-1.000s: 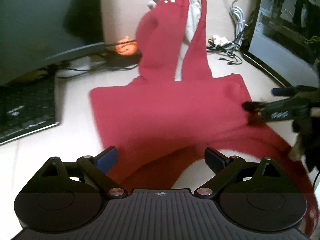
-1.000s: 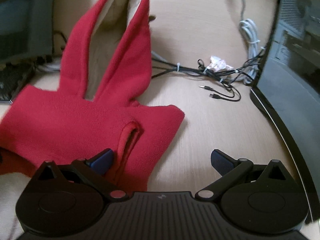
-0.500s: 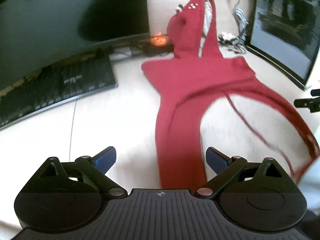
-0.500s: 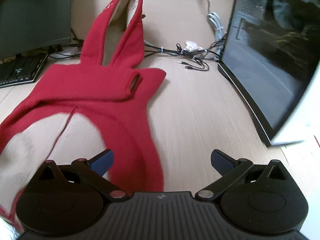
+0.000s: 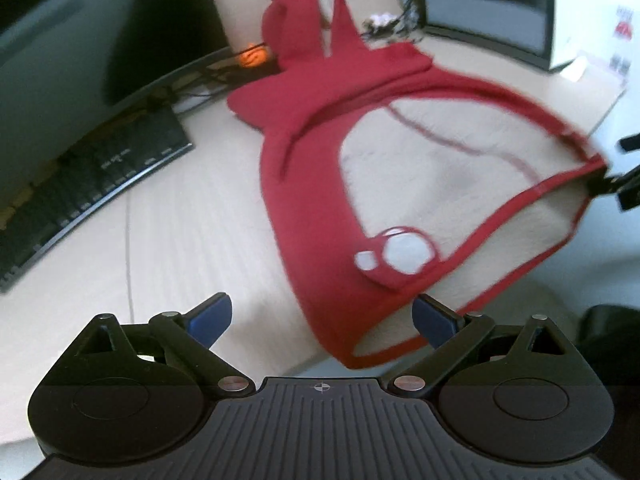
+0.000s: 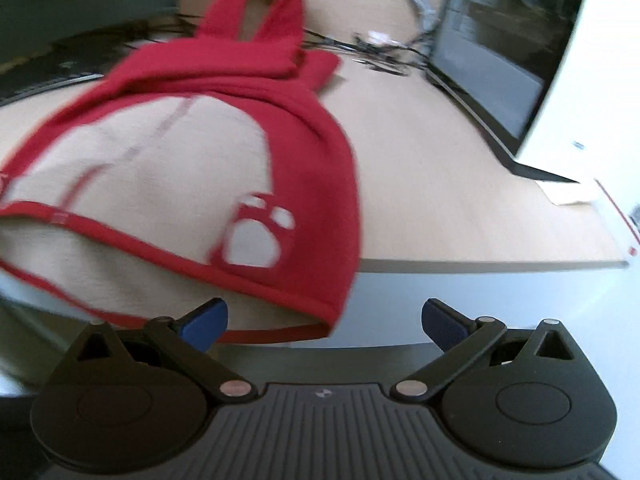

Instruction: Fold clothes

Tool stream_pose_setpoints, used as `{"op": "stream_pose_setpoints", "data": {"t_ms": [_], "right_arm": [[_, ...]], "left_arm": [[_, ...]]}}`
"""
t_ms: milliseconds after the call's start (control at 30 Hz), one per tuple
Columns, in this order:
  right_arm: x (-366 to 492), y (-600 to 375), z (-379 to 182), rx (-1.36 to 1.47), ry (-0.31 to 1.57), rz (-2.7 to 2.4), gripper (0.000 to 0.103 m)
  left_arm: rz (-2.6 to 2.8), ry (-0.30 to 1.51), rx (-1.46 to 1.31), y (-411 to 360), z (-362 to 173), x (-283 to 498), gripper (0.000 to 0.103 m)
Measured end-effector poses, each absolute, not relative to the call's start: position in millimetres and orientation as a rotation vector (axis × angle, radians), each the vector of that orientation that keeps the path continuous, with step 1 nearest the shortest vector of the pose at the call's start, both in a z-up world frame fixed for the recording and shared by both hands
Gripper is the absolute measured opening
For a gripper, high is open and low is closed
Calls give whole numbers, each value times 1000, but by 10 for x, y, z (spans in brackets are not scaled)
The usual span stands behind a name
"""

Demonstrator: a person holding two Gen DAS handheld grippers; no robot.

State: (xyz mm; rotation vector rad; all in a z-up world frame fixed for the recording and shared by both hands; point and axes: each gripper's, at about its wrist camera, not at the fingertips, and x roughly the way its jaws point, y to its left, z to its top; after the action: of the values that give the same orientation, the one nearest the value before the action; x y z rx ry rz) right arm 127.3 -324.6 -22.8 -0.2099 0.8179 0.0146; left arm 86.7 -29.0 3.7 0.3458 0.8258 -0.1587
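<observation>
A red hooded garment [image 5: 304,184] with cream lining lies opened out on the wooden desk, hood [image 5: 304,12] pointing away and a white paw patch [image 5: 404,256] near its lower hem. My left gripper [image 5: 322,318] is open, and the hem's near left corner lies just ahead between its fingers without being held. In the right wrist view the same garment [image 6: 320,168] and paw patch [image 6: 252,244] are blurred, and the hem hangs over the desk's front edge. My right gripper [image 6: 324,322] is open, with the hem's red edge beside its left finger.
A black keyboard [image 5: 100,168] and a dark monitor [image 5: 80,40] stand at the left. Another monitor [image 6: 500,60] and a white box [image 5: 592,40] stand at the right. Cables [image 6: 380,52] and an orange object [image 5: 254,54] lie behind. The desk's front edge [image 6: 480,266] is close.
Both grippers have drawn back toward the desk's front edge. The garment now lies stretched out toward me, with its cream lining and paw patch showing.
</observation>
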Motion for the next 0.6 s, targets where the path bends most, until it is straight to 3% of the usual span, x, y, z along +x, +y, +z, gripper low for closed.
{"op": "stream_pose_setpoints", "data": {"t_ms": [133, 200, 233, 367, 600], "right_arm": [[1409, -3360, -38, -205, 756, -91, 92], [1365, -3538, 414, -100, 636, -121, 96], [1302, -3608, 615, -55, 565, -123, 103], [1208, -3537, 733, -188, 463, -132, 103], [1134, -3471, -86, -291, 771, -92, 103]], "left_arm": [[-58, 780, 508, -333, 99, 971, 100], [0, 704, 458, -187, 422, 965, 100], [27, 673, 422, -107, 571, 965, 101], [48, 696, 313, 132, 651, 996, 101], [0, 830, 324, 165, 232, 866, 101]]}}
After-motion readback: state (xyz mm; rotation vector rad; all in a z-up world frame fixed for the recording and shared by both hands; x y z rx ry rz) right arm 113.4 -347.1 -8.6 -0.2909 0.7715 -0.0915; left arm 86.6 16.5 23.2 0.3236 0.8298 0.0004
